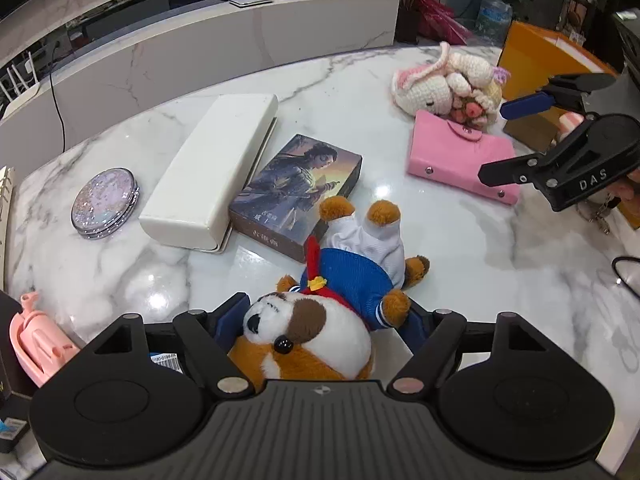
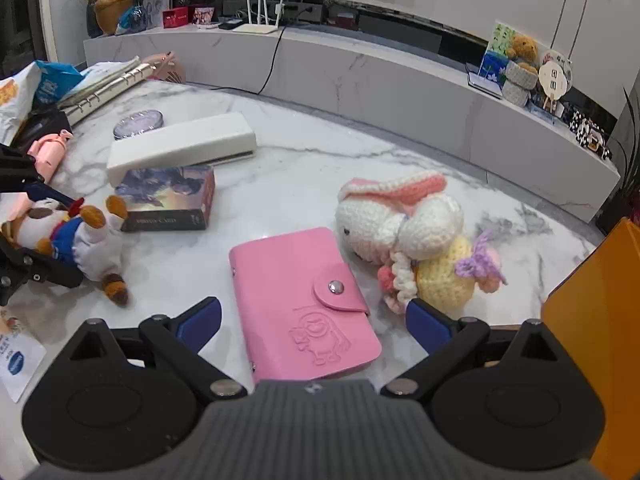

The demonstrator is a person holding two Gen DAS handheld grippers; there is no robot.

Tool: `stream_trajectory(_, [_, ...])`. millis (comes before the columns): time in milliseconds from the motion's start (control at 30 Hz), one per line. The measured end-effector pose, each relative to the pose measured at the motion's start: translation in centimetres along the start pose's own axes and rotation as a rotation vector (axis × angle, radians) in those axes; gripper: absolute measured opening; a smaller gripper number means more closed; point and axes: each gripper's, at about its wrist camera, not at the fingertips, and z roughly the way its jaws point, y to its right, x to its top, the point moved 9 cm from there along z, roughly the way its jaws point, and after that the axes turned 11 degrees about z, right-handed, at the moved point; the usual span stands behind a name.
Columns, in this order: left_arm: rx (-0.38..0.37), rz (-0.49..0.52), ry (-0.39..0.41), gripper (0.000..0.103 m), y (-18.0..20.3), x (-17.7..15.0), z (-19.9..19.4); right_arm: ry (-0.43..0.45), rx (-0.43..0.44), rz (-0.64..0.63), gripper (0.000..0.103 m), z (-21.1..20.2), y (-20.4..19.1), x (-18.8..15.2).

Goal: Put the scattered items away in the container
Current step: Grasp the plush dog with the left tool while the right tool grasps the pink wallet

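Observation:
A plush dog (image 1: 320, 320) in a blue jacket lies on the marble table (image 1: 460, 264). My left gripper (image 1: 324, 322) has its jaws around the dog's head, touching both sides. In the right wrist view the dog (image 2: 76, 236) shows at the left, held by the left gripper (image 2: 24, 224). My right gripper (image 2: 314, 320) is open, its jaws either side of a pink card wallet (image 2: 300, 304) lying flat. A crocheted bunny (image 2: 404, 236) lies just beyond it. The orange container (image 2: 592, 328) stands at the right edge.
A card box (image 1: 296, 196), a white case (image 1: 212, 168) and a round glitter compact (image 1: 105, 202) lie on the table. A pink fan (image 1: 36, 340) sits at the left edge. A ring binder (image 2: 108, 88) and snack bags (image 2: 24, 92) crowd the far left corner.

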Motion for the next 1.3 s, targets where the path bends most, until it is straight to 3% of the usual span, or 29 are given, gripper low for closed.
stream_trajectory(533, [0.005, -0.016, -0.017, 0.089, 0.1, 0.0, 0.8, -0.069, 0.021, -0.032, 0.099, 3.1, -0.8, -0.4])
stream_trajectory(800, [0.015, 0.003, -0.006, 0.088, 0.3, 0.1, 0.9, -0.103, 0.055, 0.041, 0.099, 4.0, -0.8, -0.1])
stream_trajectory(933, [0.02, 0.022, 0.01, 0.087, 0.4, 0.2, 0.9, -0.11, 0.048, 0.057, 0.089, 3.8, -0.3, 0.1])
stream_trajectory(1100, [0.025, 0.017, 0.022, 0.087, 0.4, 0.2, 1.0, -0.126, 0.044, 0.063, 0.088, 3.5, 0.0, 0.0])
stream_trajectory(1300, [0.023, -0.014, -0.022, 0.082, 0.3, 0.5, 1.2, -0.133, 0.048, 0.036, 0.087, 3.1, -0.3, -0.4])
